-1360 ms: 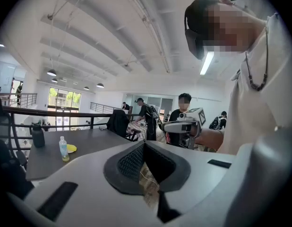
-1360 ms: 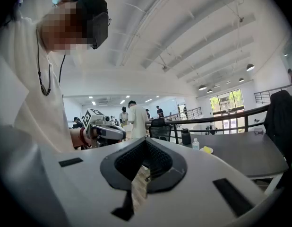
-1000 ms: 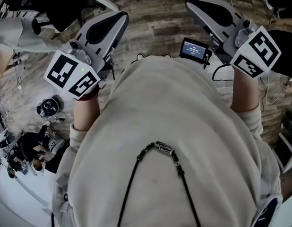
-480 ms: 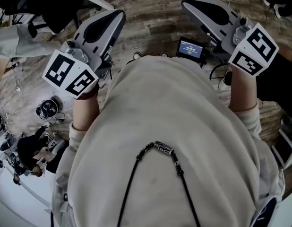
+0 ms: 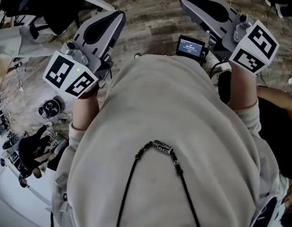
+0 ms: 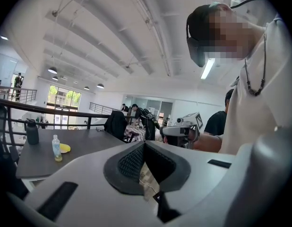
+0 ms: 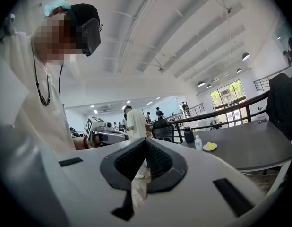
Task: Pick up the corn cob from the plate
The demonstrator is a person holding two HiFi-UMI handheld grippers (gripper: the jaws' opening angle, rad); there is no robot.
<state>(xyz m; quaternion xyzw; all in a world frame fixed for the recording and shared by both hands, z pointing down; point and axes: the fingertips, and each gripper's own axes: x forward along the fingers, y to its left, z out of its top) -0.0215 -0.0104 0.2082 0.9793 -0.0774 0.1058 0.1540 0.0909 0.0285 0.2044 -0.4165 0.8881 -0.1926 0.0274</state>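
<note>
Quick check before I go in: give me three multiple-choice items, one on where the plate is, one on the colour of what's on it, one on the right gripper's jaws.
1. Where is the plate?
A) on the floor
B) on the dark table, beside the clear bottle
C) on the railing

2. What colour is the corn cob on it?
A) red
B) yellow
C) blue

3. How does the right gripper stand?
A) shut on the cob
B) wide open
C) shut, empty

Answers:
1 B: the right gripper view shows it on the tabletop, just right of the bottle.
2 B: a yellow lump lies on the plate.
3 C: its pads meet with nothing between them.
</note>
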